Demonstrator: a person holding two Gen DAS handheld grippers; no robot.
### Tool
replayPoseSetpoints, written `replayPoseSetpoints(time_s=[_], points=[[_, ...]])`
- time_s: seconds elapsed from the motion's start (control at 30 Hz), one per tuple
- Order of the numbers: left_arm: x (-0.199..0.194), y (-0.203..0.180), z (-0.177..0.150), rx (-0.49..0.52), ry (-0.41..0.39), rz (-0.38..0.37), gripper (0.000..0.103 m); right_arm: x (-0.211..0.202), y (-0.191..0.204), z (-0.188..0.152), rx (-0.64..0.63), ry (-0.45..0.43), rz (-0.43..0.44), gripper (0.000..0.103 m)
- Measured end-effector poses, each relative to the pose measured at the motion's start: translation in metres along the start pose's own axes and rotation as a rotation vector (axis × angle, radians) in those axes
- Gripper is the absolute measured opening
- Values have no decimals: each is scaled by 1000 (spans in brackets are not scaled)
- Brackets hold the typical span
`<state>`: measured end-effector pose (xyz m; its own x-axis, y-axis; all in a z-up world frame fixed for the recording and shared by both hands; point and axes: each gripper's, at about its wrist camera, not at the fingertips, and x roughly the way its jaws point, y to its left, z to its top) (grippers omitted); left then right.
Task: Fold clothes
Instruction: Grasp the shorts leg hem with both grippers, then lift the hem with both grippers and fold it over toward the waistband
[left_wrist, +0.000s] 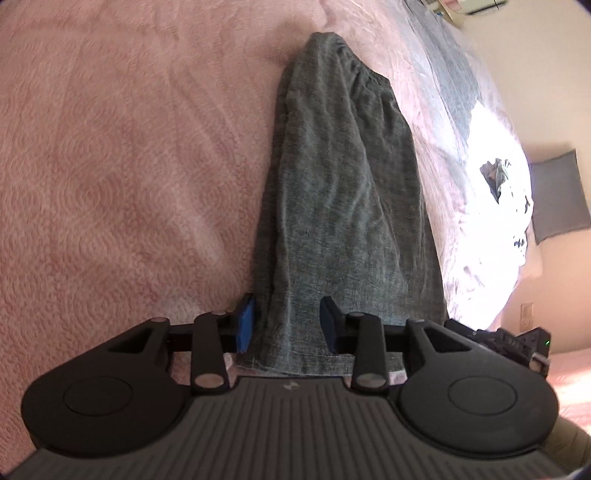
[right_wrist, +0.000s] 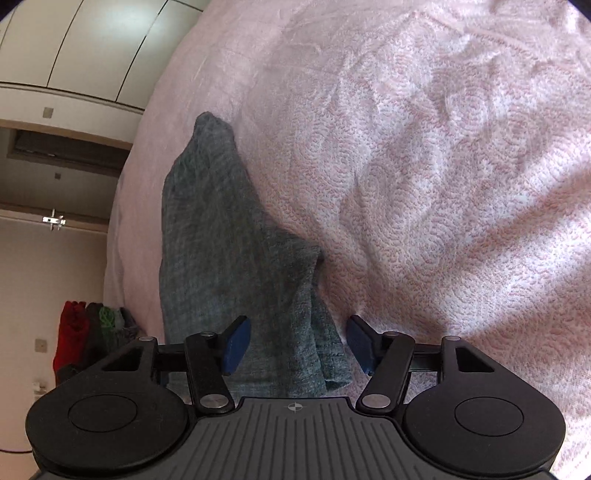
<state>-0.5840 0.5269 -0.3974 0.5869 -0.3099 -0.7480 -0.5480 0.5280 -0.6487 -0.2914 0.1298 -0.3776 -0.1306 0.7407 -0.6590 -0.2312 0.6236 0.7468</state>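
Both grippers, left gripper (left_wrist: 288, 325) and right gripper (right_wrist: 297, 345), angled downward, jaws apart

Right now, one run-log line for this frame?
item: grey-green woven trousers flat on pink textured bedspread | left tongs: open, astride hem | right tongs: open, astride hem corner | fold: not begun

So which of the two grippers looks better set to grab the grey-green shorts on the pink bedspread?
Probably the left gripper: its blue pads already straddle the hem of the grey-green shorts. The right gripper stands wider, over a loose corner.
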Motion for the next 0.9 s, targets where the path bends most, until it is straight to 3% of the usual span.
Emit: replayPoseSetpoints(time_s=[0.13,0.23,0.3,0.47,0.63,0.9], points=[[0,4,-2,-9,13,-7,16,3,-1,2,-6,47,41,59],[1,10,-4,-31,18,-16,9,6,-3,5,9,60,34,23],[2,10,-5,-40,11,-27,6,8,-5,9,21,73,38,13],[-4,3,-11,-24,-25,-29,4,-8,17,22,-83,86,52,8],[-19,-12,-28,-22,-81,-82,4,-41,33,33,-153,65,62,8],[-27,-42,-98,-112,-91,-138,4,-88,16,26,-143,125,-41,8]])
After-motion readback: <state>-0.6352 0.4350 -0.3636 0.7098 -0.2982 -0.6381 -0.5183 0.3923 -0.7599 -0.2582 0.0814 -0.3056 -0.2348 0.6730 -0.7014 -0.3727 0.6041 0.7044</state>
